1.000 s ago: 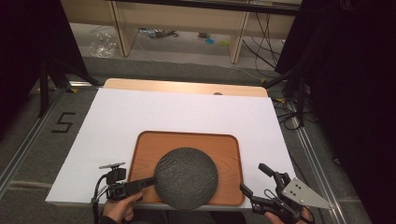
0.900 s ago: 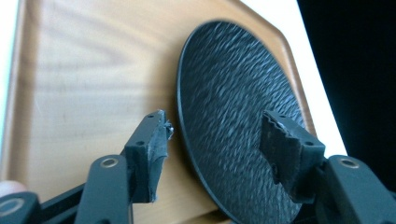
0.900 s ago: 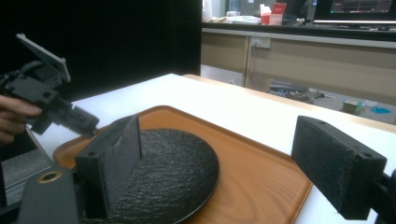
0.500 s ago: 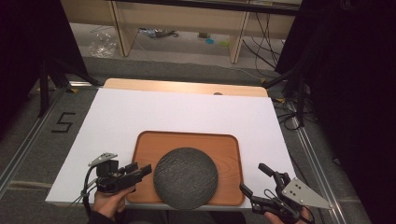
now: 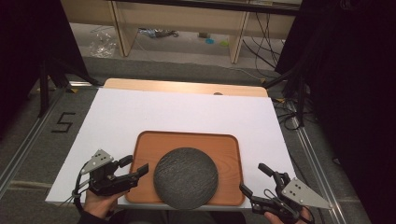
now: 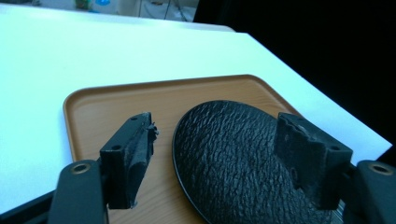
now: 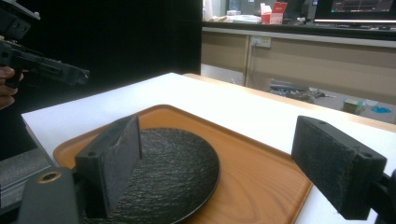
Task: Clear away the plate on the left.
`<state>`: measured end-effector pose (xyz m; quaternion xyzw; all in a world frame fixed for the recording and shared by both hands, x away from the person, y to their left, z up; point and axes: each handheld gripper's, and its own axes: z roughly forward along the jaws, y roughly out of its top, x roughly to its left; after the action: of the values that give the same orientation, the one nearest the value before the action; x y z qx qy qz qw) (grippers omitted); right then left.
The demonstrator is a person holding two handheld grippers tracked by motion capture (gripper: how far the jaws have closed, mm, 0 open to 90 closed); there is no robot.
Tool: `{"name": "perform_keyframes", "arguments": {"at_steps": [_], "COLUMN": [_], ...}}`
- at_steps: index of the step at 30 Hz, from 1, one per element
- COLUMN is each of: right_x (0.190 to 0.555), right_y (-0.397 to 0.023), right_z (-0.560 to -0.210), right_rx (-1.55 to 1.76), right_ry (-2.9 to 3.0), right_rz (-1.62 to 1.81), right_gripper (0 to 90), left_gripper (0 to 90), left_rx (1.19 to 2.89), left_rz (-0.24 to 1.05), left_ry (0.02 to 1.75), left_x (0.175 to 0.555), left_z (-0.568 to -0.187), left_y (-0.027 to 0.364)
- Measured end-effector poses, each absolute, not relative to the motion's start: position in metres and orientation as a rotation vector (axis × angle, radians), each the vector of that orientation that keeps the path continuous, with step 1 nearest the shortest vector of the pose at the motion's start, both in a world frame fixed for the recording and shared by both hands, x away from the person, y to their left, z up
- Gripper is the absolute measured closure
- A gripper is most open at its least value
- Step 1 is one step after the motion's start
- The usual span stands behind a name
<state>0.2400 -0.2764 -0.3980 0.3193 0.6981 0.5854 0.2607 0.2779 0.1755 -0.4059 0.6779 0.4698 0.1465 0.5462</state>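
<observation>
A round, dark, rough-textured plate (image 5: 186, 178) lies on the front half of an orange-brown wooden tray (image 5: 187, 142) and reaches the tray's near rim. My left gripper (image 5: 134, 165) hovers open at the tray's left edge, a short way off the plate's left rim. In the left gripper view the plate (image 6: 224, 186) and tray (image 6: 116, 107) lie beyond the spread fingers (image 6: 135, 149). My right gripper (image 5: 252, 178) is open at the tray's front right corner, holding nothing. In the right gripper view the plate (image 7: 173, 172) sits on the tray (image 7: 261, 186), with the left gripper (image 7: 51, 67) at the far left.
A white sheet (image 5: 177, 112) covers the table, with a strip of bare wood (image 5: 187, 87) at the back edge. Beyond it stand low shelves (image 5: 177, 18) on the floor. Cables (image 5: 285, 112) trail on the right, and a "5" (image 5: 63, 122) marks the floor on the left.
My left gripper has pulled back leftward from the plate's left rim to the tray's left edge. The plate, the tray and my right gripper have stayed put.
</observation>
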Motion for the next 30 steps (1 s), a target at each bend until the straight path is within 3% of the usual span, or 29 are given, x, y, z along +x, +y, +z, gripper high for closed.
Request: {"name": "perform_keyframes", "arguments": {"at_steps": [19, 30], "right_x": [0.239, 0.241], "right_y": [-0.276, -0.275], "right_z": [-0.398, -0.398], "right_rx": [0.858, 0.827], "right_ry": [1.893, 1.911], "right_rz": [1.591, 1.585], "right_gripper": [16.1, 15.9], "left_gripper": [25.5, 25.5], "left_rx": [1.713, 1.76], "left_rz": [0.416, 0.415], "left_ry": [0.966, 1.009], "left_x": [0.254, 0.241], "left_z": [-0.401, -0.406], "left_y": [0.179, 0.177]}}
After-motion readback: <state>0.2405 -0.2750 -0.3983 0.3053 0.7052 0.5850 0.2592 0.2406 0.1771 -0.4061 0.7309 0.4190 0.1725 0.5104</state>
